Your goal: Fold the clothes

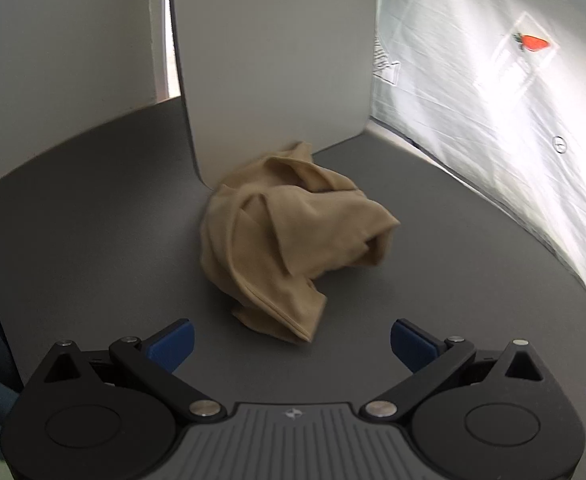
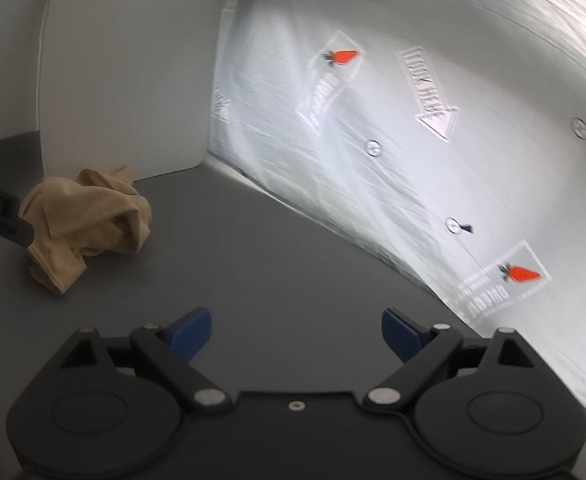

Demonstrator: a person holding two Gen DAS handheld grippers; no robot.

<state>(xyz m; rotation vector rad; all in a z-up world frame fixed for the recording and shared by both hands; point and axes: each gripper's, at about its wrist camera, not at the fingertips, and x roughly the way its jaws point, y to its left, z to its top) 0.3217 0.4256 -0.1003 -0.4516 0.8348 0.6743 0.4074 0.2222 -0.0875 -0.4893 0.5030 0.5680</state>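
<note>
Tan cloth: a crumpled garment (image 1: 293, 240) lies in a loose heap on the grey table (image 1: 453, 300), unfolded, with one hemmed corner pointing toward the left tongs.
Garment, place: straight ahead of the left gripper (image 1: 291, 344), near its fingertips but apart from them; well off to the left of the right gripper (image 2: 297, 334), seen there as a small bundle (image 2: 87, 224).
Left tongs: jaws spread wide, blue pads (image 1: 173, 342) on either side, nothing between them; bare table lies in the gap.
Right tongs: jaws spread, blue pads (image 2: 191, 334) well apart, nothing held; only grey table ahead of them.
Black part: a dark bar with partial white lettering (image 2: 1, 218) enters from the left edge of the right wrist view, overlapping the garment's near side; contact cannot be told.
White panel: an upright board (image 1: 277, 60) stands just behind the garment.
Plastic sheet: a translucent white sheet (image 2: 413, 140) with carrot prints (image 2: 343, 56) and an arrow mark lies beyond the table's right edge, to the right of both tongs.
</note>
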